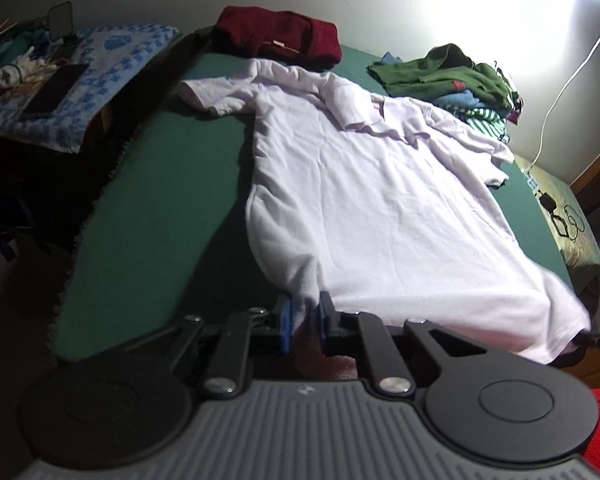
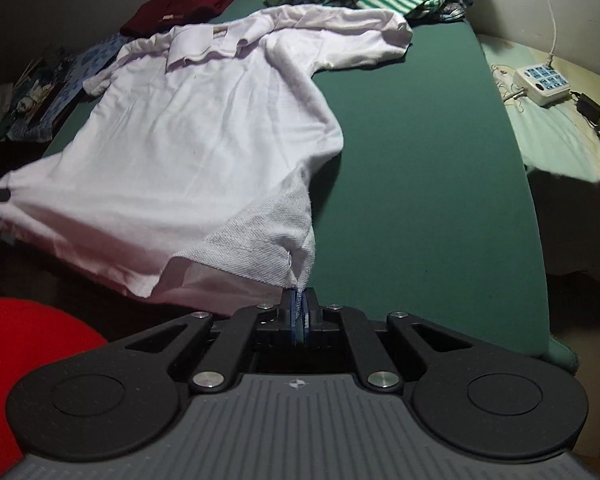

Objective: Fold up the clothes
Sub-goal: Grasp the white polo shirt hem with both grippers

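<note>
Pinching the hem at both bottom corners, the two grippers hold the white polo shirt (image 1: 364, 200) stretched along the near edge of the green mat (image 1: 160, 216). The left gripper (image 1: 304, 320) has its blue pads pressed on a bunched tuck of fabric at one hem corner, the jaws standing a little apart because of the thickness of cloth between them. The right gripper (image 2: 300, 312) is clamped nearly flat on the other hem corner, where the side seam and a loose thread show just above the pads.

The shirt itself lies collar-away on the mat, its body spread over the middle, one sleeve reaching toward the left edge and the other toward the pile of unfolded clothes (image 1: 452, 80) at the far right corner. A folded maroon garment (image 1: 276, 38) sits at the far edge just beyond the collar (probably one already done).

Gripping both corners at once looks deliberate — a taut hem keeps the lower part from sagging or creasing, and the near portion appears lifted off the mat while the shoulders rest on it. My reading is that this sets up a bottom-to-collar fold, or a tug to flatten the wrinkles near the collar first — I can't tell which.
</note>
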Tool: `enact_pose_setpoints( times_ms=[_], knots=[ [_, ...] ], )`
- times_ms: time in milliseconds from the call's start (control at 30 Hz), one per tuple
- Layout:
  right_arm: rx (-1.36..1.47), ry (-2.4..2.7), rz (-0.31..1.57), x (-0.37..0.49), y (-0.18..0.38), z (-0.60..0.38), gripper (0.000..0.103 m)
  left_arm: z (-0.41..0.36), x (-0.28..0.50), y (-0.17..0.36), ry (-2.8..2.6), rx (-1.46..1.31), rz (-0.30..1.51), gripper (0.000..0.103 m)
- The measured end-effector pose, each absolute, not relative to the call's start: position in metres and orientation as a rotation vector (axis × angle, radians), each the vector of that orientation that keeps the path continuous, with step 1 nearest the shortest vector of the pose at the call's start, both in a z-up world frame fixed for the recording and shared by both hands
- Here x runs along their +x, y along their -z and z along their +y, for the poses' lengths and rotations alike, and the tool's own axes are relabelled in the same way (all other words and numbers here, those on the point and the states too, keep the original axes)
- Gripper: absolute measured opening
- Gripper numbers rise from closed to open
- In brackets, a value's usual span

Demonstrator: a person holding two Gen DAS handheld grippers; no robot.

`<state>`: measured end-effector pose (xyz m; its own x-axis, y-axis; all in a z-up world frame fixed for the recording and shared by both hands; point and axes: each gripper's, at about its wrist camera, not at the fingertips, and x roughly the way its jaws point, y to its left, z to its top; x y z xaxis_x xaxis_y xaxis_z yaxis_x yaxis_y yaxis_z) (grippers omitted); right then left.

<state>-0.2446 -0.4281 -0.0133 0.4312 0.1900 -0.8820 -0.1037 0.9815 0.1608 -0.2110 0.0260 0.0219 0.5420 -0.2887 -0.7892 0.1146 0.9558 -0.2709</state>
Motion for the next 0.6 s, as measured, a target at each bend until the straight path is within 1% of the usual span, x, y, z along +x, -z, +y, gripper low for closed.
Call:
enact_pose_setpoints(
  times_ms=[133, 233, 300, 400, 467, 500, 533, 567, 600],
  knots=[
    [0.07, -0.232, 1.162, -0.252, 0.025, -0.425, 0.003, 0.031, -0.22, -0.017, 0.206, -0.174, 1.0, 0.011],
    [0.05, -0.267, 1.192, -0.251, 0.033, -0.419, 0.003, 0.046, -0.223, 0.001, 0.139, -0.2, 1.038, 0.011],
    [0.024, -0.293, 1.217, -0.249, 0.039, -0.414, 0.0, 0.055, -0.224, 0.016, 0.093, -0.207, 1.081, 0.011],
    [-0.022, -0.31, 1.25, -0.247, 0.049, -0.409, 0.0, 0.058, -0.226, 0.03, 0.058, -0.191, 1.121, 0.012],
    [-0.048, -0.313, 1.253, -0.246, 0.049, -0.41, 0.0, 0.056, -0.229, 0.03, 0.072, -0.169, 1.126, 0.019],
    [-0.046, -0.315, 1.243, -0.244, 0.045, -0.411, 0.005, 0.055, -0.231, 0.028, 0.076, -0.151, 1.118, 0.019],
    [-0.044, -0.317, 1.234, -0.243, 0.041, -0.412, 0.007, 0.055, -0.233, 0.027, 0.08, -0.134, 1.116, 0.028],
    [-0.042, -0.318, 1.223, -0.242, 0.037, -0.414, 0.01, 0.057, -0.233, 0.027, 0.077, -0.129, 1.114, 0.043],
    [-0.037, -0.316, 1.21, -0.241, 0.032, -0.416, 0.019, 0.059, -0.233, 0.027, 0.072, -0.126, 1.113, 0.048]
  ],
)
